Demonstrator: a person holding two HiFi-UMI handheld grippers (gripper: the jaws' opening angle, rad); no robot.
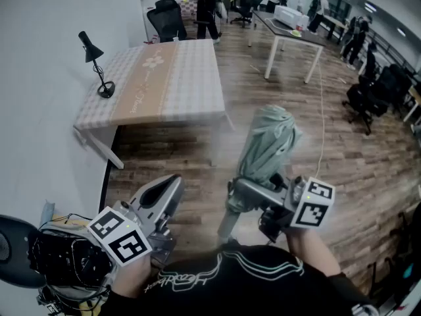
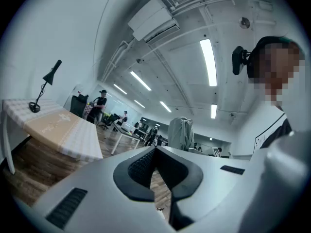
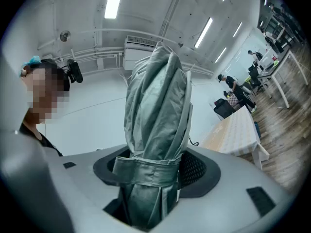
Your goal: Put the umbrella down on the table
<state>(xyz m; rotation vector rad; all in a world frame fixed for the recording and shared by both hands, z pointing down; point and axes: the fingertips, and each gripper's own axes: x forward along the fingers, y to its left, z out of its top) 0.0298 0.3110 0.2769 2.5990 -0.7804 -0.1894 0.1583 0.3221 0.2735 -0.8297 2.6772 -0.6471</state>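
while the right gripper (image 1: 253, 191) sits at about 5 o'clock in the head view, its jaws stand wide and clamp the folded umbrella (image 1: 266, 143); seen in its own view, the right gripper (image 3: 155, 174) has one pad on each side of the umbrella (image 3: 158, 101), just where a strap wraps the grey-green cloth, and the bundle rises straight out from between the pads; in the head view the umbrella leans toward 1 o'clock, bunched end away from the person, thin end sticking out below the jaws toward 7 o'clock; it is over the wood floor (image 1: 342, 150), touching nothing but the jaws; the table (image 1: 191, 78), under a checked cloth, lies well apart at 11 o'clock, with a black lamp (image 1: 97, 64) near its left edge; the left gripper (image 1: 172, 184) is at 7 o'clock and points toward the table; in its own view the left gripper (image 2: 155, 152) has its pads meeting at the tips, nothing between them; people (image 1: 207, 5) stand far off at 12 o'clock.
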